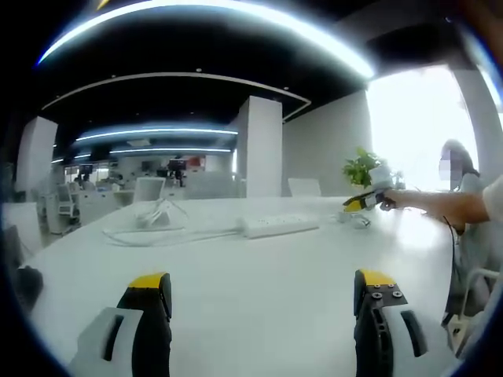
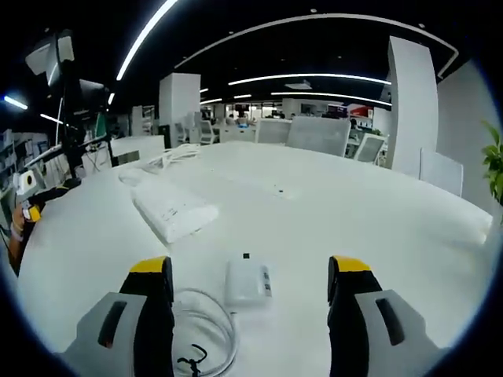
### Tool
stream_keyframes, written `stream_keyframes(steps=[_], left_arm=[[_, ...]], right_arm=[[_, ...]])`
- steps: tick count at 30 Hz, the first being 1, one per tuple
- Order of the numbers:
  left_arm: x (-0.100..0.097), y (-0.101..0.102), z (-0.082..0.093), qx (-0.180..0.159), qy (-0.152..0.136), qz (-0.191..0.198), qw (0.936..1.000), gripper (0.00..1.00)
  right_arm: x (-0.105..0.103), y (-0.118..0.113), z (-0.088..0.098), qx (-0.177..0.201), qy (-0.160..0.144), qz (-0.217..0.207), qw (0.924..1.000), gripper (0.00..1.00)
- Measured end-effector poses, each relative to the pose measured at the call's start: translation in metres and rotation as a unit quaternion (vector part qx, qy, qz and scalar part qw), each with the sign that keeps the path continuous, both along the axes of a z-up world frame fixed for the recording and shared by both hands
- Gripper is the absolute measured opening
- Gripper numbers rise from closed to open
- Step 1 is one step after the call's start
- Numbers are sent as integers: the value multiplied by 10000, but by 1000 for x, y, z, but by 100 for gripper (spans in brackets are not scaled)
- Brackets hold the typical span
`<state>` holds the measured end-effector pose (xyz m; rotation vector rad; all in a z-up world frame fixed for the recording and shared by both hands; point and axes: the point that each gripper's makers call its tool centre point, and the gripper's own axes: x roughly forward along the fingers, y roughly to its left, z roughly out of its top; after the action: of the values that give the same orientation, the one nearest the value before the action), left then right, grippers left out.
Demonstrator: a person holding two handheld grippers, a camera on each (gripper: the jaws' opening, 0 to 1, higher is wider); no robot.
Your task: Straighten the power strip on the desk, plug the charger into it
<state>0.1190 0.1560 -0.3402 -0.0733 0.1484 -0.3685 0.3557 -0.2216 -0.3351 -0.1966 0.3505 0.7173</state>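
Charger [image 2: 248,282] lay low in the frame's centre between the spread right claw [image 2: 249,287]; power strip [image 2: 173,210] sat upper left on the desk [image 2: 377,228]. Left claw [image 1: 263,292] gaped, empty. Closing squarely would grip best.

We are seeing, on the left gripper [image 1: 263,302] and right gripper [image 2: 249,287], black jaws capped with yellow tips over grey housings with dark slots. Screw heads are showing beside the left gripper's right jaw.
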Motion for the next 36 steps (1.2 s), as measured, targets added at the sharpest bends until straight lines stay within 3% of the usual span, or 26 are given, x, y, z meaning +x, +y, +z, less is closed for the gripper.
stream_keyframes(steps=[16,22,36], left_arm=[[0,2,0,-12,-10,18,10000,99],[1,2,1,-2,-14,20,10000,99],[1,0,1,-13,-23,-14,10000,99]], right_arm=[[-3,1,-13,-157,213,41,9996,73],[3,-2,-17,-138,305,25,9994,69],[-6,4,-21,-33,432,-18,9991,59]])
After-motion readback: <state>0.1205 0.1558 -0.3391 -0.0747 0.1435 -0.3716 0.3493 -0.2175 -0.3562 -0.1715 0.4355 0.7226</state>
